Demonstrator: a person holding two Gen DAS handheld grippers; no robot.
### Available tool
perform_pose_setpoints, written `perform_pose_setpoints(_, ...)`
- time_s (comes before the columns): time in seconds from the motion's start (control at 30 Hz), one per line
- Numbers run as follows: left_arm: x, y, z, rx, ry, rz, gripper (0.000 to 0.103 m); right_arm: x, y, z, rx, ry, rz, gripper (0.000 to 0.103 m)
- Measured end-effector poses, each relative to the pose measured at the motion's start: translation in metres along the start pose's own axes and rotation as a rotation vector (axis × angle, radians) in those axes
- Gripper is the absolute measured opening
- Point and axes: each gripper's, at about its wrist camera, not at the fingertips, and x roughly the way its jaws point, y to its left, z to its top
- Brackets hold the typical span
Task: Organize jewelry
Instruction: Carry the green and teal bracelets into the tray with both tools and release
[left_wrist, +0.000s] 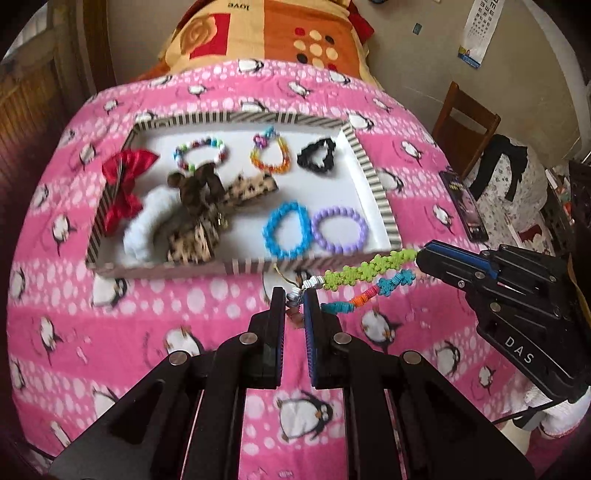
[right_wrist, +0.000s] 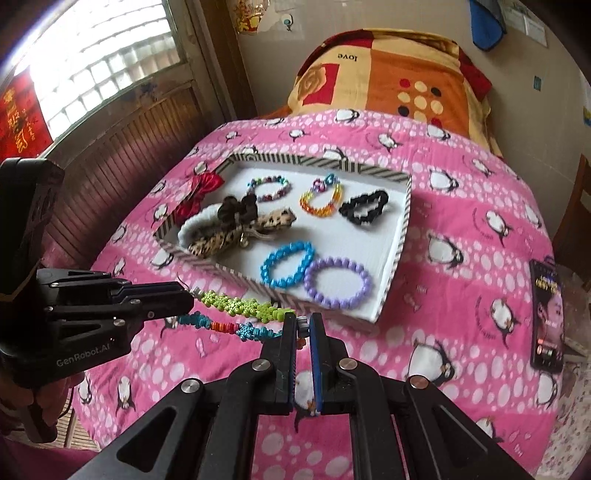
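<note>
Both my tongs are pinching the same braided bracelet (left_wrist: 360, 275) right now, one at each end, so it's strung between them above the pink penguin blanket (left_wrist: 110, 325). In the left wrist view my left gripper (left_wrist: 294, 295) sits bottom center, clamped on the silvery knotted end, and the right gripper (left_wrist: 421, 256) comes in from the right edge, pressed together on the green end. The bracelet has two strands, a lime green one on top and a teal one with an orange bit hanging just below it. In the right wrist view it's flipped: right gripper (right_wrist: 303, 319) at bottom center nipping the end, left gripper (right_wrist: 190, 295) poking in from the left. The striped tray (left_wrist: 373, 177) sits just past the bracelet in the middle of the frame. Inside it: a blue bead bracelet (left_wrist: 286, 234) touching a purple one (left_wrist: 340, 230) at the near right, a black scrunchie (left_wrist: 317, 158) at the far right, two multicolored bracelets along the back, and a red bow (left_wrist: 123, 184) with leopard-print stuff piled on the left. A phone (right_wrist: 546, 314) lies on the blanket at the right edge.
</note>
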Motion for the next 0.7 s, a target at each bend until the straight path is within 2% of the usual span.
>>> perform_pose_setpoints(0.23,0.007,-0.003,0.025,0.039,-0.024,0.03,0.009,0.003,-0.012,0.023,0.022,-0.021,-0.018,0.006)
perform_pose_setpoints(0.7,0.04,0.005,0.06,0.039,-0.002,0.051,0.009,0.033,-0.034,0.046,0.072,0.003,-0.026,0.006)
